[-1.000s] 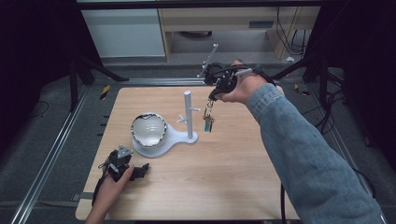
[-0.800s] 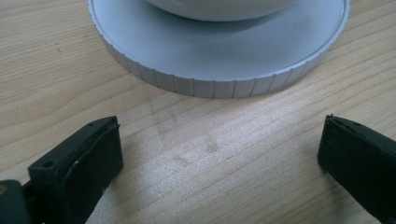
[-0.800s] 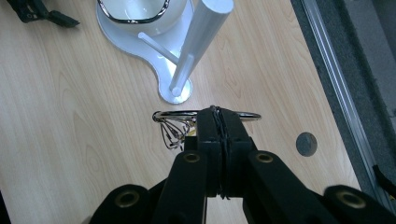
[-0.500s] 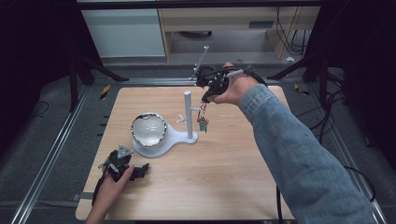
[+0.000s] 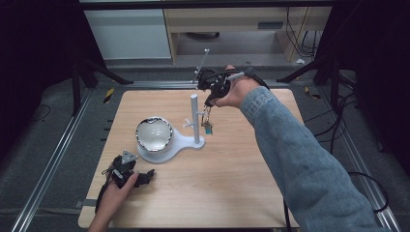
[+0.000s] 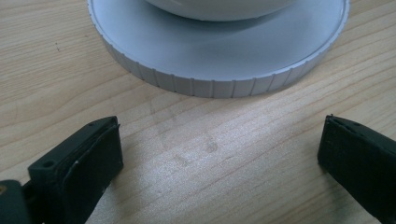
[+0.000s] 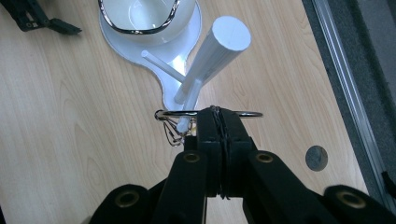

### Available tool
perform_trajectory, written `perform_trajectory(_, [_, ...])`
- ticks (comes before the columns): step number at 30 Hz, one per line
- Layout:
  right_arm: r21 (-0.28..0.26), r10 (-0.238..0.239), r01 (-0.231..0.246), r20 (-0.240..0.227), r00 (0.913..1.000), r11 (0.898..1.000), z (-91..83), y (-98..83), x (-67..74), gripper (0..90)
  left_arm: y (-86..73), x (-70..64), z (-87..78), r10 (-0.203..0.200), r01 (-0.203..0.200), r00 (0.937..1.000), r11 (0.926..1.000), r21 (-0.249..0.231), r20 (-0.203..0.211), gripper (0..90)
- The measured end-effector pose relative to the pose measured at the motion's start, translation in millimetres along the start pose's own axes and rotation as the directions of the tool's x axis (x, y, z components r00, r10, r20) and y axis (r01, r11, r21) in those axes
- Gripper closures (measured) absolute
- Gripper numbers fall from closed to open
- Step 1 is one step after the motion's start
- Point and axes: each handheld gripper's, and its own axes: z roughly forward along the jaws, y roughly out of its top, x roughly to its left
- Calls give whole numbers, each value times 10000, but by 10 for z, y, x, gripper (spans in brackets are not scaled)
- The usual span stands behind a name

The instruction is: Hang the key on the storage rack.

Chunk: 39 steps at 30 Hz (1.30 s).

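A white stand rises from a round base (image 5: 181,142), with an upright post (image 5: 195,116) and short side pegs. My right gripper (image 5: 209,101) hovers just right of the post, shut on a metal key ring (image 7: 247,113). Keys (image 5: 207,125) dangle from the ring beside the post. In the right gripper view the ring sits at the tip of one peg (image 7: 186,122), with the right gripper (image 7: 218,116) clamped over it. My left gripper (image 5: 141,178) rests open on the table at the front left. Nothing lies between the left gripper (image 6: 219,154) fingers, which face the base rim (image 6: 210,84).
A white bowl with a shiny rim (image 5: 153,134) sits on the stand's base. The wooden table (image 5: 232,183) is bare to the right and front. Metal rails (image 5: 58,159) run along both sides, and cables lie on the floor at the right.
My right gripper has carried the key ring left and toward the post, bringing the ring up to a peg. The left gripper has stayed put.
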Motion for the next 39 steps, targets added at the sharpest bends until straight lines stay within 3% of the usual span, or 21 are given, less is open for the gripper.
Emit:
perform_trajectory(30, [-3, 58, -58, -155, 9999, 10000, 249, -1, -48, 885, -2, 0, -1, 21, -21, 10000, 10000, -6, 8, 0])
perform_trajectory(39, [-118, 299, -302, -302, 9991, 9995, 325, -52, -70, 883, -2, 0, -1, 21, -21, 10000, 10000, -7, 6, 0])
